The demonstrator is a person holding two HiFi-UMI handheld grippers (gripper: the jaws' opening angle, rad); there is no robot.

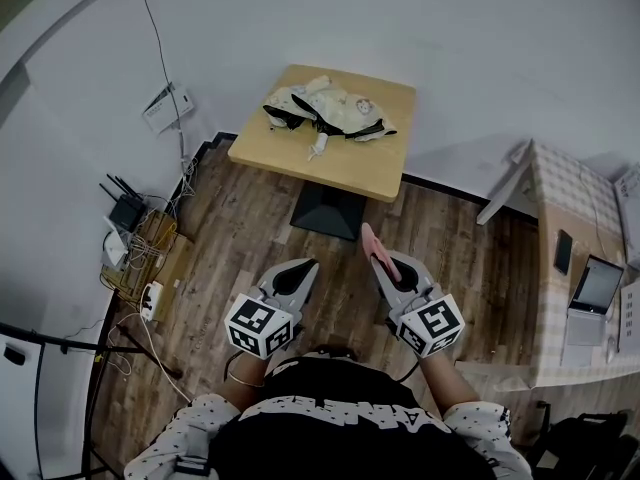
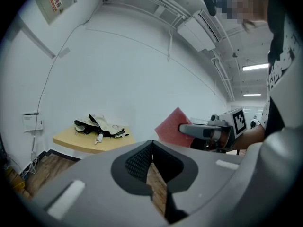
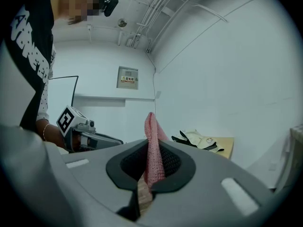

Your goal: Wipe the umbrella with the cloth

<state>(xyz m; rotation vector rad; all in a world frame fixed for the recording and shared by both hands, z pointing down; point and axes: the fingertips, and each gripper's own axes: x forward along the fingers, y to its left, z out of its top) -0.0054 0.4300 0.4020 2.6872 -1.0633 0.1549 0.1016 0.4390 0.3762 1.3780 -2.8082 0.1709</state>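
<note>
A folded cream and black umbrella [image 1: 325, 110] lies on a small wooden table [image 1: 370, 163] against the far wall; it also shows as the umbrella [image 2: 100, 125] and the umbrella [image 3: 201, 141] in the gripper views. My right gripper [image 1: 377, 253] is shut on a pink cloth [image 1: 381, 252], which stands upright between the jaws as the cloth [image 3: 152, 148]. My left gripper [image 1: 308, 270] is shut with nothing in it, its jaws pressed together at the left gripper [image 2: 152, 148]. Both are held close to my body, well short of the table.
Wood floor lies between me and the table. A router and cable clutter [image 1: 135, 248] sit by the left wall. At the right stands a checked-cloth table [image 1: 575, 218] with a laptop [image 1: 592, 293]. The table's black base [image 1: 326, 210] is on the floor.
</note>
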